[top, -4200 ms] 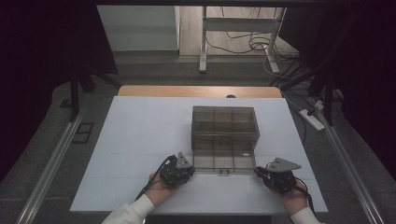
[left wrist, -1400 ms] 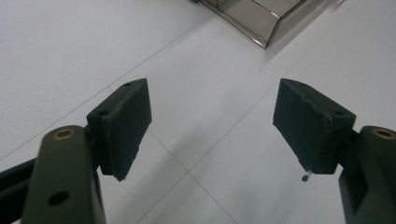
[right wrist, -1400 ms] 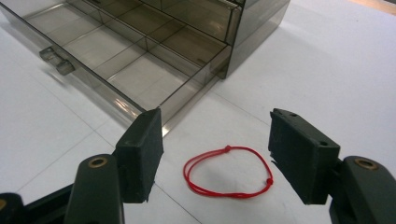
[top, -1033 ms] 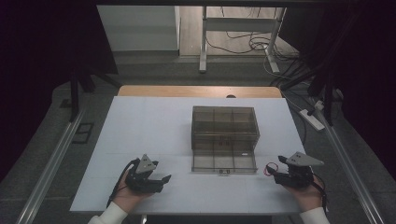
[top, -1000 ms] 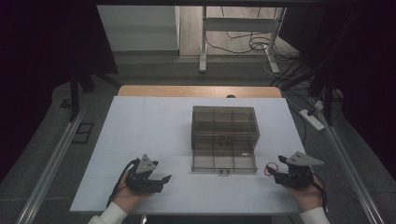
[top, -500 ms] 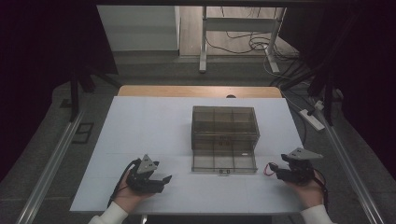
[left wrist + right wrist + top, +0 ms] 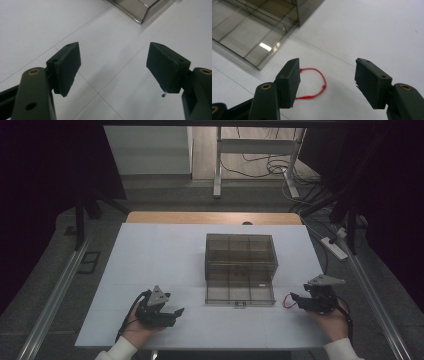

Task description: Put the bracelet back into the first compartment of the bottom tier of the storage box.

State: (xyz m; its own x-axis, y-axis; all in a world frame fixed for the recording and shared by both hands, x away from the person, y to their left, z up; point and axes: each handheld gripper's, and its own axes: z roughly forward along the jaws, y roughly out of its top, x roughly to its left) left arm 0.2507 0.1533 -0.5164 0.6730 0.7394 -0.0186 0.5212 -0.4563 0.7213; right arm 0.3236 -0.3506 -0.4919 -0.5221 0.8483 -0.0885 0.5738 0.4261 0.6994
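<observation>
Inspecting the white table (image 7: 165,255), we find a smoky translucent plastic compartment box (image 7: 241,256) at its middle, its hinged lid lying open flat on the side nearest the person. Just right of that lid, a thin red string loop (image 7: 288,301) lies on the table surface. We note the right gripper (image 7: 296,298) held low just behind the loop, its jaws spread wide and empty; in the right gripper view, the red string loop (image 7: 313,83) lies flat between and just ahead of them, partly hidden by the left jaw, with the box lid's edge beyond. We record the left gripper (image 7: 176,312) well apart from the box, near the table's front edge, its jaws likewise open and holding nothing.
</observation>
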